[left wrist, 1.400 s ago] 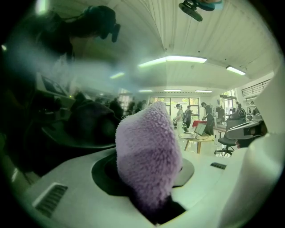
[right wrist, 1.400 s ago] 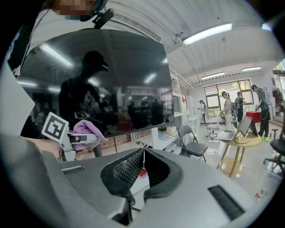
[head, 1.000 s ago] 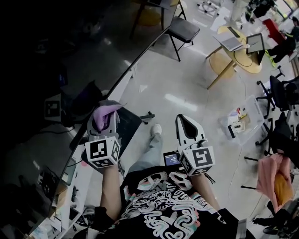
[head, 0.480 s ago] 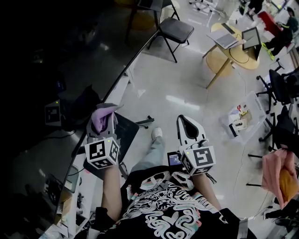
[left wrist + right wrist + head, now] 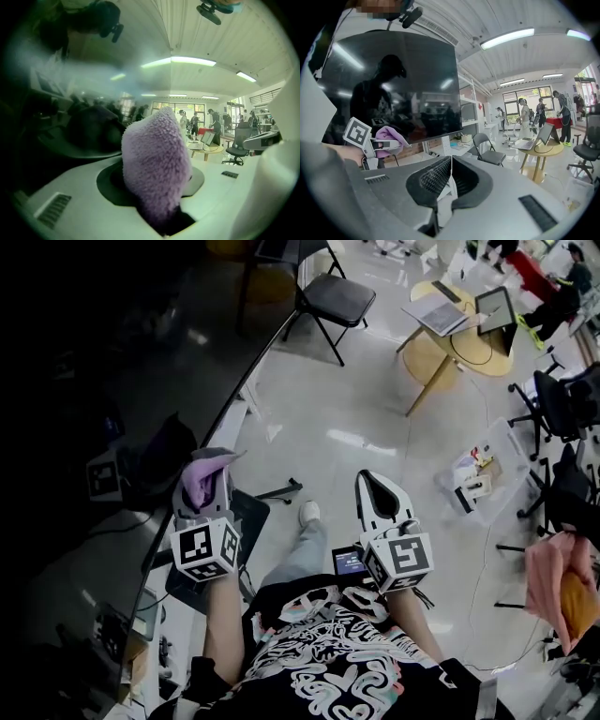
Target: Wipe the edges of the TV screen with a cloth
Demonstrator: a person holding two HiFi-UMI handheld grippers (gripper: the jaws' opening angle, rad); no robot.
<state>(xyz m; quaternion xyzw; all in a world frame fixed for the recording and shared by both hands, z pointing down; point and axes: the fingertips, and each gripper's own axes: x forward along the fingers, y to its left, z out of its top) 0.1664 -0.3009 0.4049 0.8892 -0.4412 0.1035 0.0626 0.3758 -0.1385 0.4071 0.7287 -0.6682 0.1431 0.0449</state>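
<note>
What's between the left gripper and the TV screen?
A purple cloth, clamped in the left gripper and poking toward the dark TV screen; the left gripper view shows it best.

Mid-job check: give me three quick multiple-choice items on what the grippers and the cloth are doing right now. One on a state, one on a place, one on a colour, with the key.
1. The right gripper's jaws are: A wide apart; B together with nothing between them; C gripping something.
2. The cloth sits: A between the left gripper's jaws; B in the right gripper; C held by neither.
3. The cloth's colour is: A yellow; B white; C purple.

Key: 1 B, since the right gripper view shows the ribbed pads meeting with nothing between them. 2 A, since the left gripper view shows the cloth bunched between those jaws. 3 C, since it shows as fuzzy purple in the left gripper view and the head view.
</note>
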